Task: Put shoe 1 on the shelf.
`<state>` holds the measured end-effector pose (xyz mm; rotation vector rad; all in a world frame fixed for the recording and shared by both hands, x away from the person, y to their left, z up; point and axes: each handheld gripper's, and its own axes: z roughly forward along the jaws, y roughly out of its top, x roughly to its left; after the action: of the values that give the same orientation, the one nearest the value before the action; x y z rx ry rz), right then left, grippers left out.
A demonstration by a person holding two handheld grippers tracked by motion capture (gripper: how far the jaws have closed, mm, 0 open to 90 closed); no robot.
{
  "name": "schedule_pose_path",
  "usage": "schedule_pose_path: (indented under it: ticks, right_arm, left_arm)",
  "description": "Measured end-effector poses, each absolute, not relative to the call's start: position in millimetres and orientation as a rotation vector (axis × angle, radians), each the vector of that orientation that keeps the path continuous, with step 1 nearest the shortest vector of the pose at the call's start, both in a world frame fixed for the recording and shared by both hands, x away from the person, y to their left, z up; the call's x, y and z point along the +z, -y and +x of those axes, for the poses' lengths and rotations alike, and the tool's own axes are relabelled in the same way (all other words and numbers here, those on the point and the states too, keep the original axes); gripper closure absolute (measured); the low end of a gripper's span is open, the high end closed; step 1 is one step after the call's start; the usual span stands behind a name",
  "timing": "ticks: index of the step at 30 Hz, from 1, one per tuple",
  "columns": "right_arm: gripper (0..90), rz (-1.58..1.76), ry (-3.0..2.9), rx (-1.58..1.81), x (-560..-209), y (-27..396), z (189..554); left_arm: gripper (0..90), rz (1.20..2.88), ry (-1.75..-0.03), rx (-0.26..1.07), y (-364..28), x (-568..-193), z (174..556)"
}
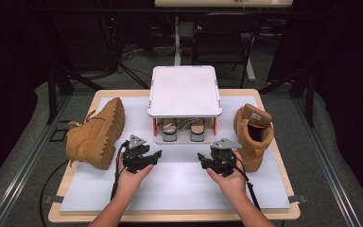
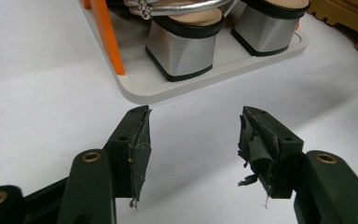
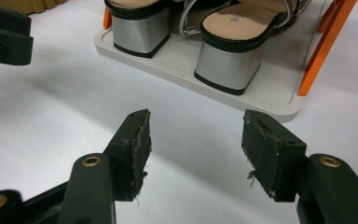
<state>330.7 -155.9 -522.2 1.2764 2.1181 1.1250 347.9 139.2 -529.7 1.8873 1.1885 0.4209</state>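
I see the white surface (image 1: 179, 184) brightly lit from above, while the room in the upper part and at both sides of the high view stays almost black. That view is soft and a little grainy. Both gripper views are sharper, with soft grey shadows before the jaws.

2 tan suede-like boots (image 1: 97, 135) with rough lugged soles; shiny silver block-heeled sandals (image 2: 182, 49) on a matt white plastic rack (image 1: 184, 90).

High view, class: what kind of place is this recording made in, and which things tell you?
Probably a lab or recording studio: a table staged with boots and a shoe rack, dark surroundings, and cables on the floor behind.
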Motion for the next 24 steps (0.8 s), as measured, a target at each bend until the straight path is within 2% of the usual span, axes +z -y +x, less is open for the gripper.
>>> schedule_pose_path:
  ticks: [11,18,24]
  right_arm:
    - [38.4,1.292,-2.123,1.121,-525,166,318]
    - [31.4,1.288,-2.146,1.098,-519,173,307]
    - [25.6,1.271,-2.139,1.103,-518,185,295]
  left_arm:
    - [41.2,1.898,-1.177,0.402,-152,-532,333]
    - [35.7,1.905,-1.157,0.394,-159,-529,323]
    - [34.8,1.9,-1.137,0.416,-169,-526,315]
